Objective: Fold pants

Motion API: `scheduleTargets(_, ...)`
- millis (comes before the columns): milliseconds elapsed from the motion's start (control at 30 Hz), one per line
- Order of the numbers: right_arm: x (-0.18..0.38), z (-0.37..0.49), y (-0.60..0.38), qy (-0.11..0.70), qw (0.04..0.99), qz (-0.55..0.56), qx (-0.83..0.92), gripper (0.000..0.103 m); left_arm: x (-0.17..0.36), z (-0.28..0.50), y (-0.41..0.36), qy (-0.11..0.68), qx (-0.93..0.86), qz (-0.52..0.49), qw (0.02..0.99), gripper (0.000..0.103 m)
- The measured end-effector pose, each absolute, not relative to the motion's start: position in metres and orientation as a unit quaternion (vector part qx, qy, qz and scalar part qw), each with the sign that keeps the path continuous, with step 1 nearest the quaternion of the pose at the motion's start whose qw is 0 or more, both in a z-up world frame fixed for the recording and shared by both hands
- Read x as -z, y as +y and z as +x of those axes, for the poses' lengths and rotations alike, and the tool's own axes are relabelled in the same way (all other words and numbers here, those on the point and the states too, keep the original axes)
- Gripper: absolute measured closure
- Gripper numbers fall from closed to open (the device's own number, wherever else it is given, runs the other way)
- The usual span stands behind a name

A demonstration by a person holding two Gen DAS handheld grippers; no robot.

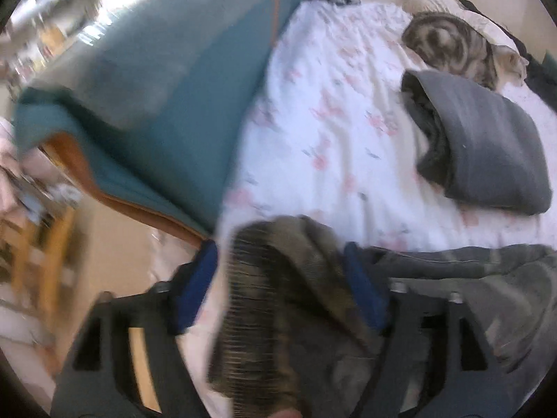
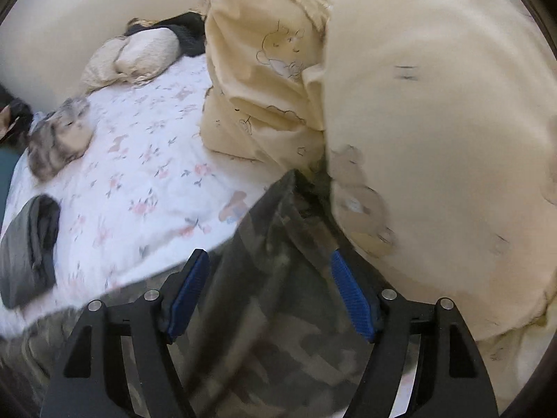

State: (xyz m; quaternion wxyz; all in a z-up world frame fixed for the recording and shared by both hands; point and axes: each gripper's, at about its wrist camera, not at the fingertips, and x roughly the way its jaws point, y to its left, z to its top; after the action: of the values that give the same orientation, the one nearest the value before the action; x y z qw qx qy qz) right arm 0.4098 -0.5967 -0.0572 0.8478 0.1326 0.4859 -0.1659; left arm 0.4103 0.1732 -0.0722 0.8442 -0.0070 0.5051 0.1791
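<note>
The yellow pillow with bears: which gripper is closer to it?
Right. The right gripper sits right beside the pillow, holding pants. The left gripper's view doesn't show it.

Left gripper (image 1: pixel 280 285): matte black frame, triangular cut-outs, blue ribbed finger pads (image 1: pixel 196 285), silver screws on top. Right gripper (image 2: pixel 269 294): identical black frame, blue ribbed pads (image 2: pixel 351 296), four round silver screw heads

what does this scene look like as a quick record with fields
surface: bed sheet, white with a pink floral print
task item: camouflage pants, unfolded
left tongs: open, pants waistband between fingers
right tongs: open, pants fabric between fingers
done pile: folded grey pants
also on bed: cat, yellow duvet
</note>
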Motion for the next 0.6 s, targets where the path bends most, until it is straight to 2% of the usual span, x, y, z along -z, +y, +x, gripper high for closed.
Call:
scheduleTargets(133,0.058,0.355,-0.612,0.467,0.851,0.170,0.172,0.028,0.054,0.389,0.182,0.458,-0.201,0.011,0.866,0.028)
scheduleTargets(300,0.107,0.321,-0.639,0.493,0.814,0.220,0.213,0.031,0.043,0.349,0.131,0.411,-0.130,0.010,0.902,0.028)
scheduleTargets(333,0.118,0.315,-0.647,0.495,0.806,0.237,0.222,0.034,0.048,0.348,0.126,0.420,-0.119,-0.002,0.900,0.028)
scheduleTargets(400,0.138,0.306,-0.660,0.499,0.787,0.275,0.238,0.047,0.067,0.354,0.120,0.454,-0.118,-0.004,0.883,0.028)
scheduleTargets(500,0.161,0.296,-0.674,0.488,0.768,0.336,0.243,0.051,0.108,0.369,0.109,0.489,-0.157,0.077,0.854,0.028)
scheduleTargets(600,0.164,0.301,-0.678,0.474,0.784,0.321,0.239,0.052,0.139,0.375,0.119,0.513,-0.200,0.116,0.827,0.028)
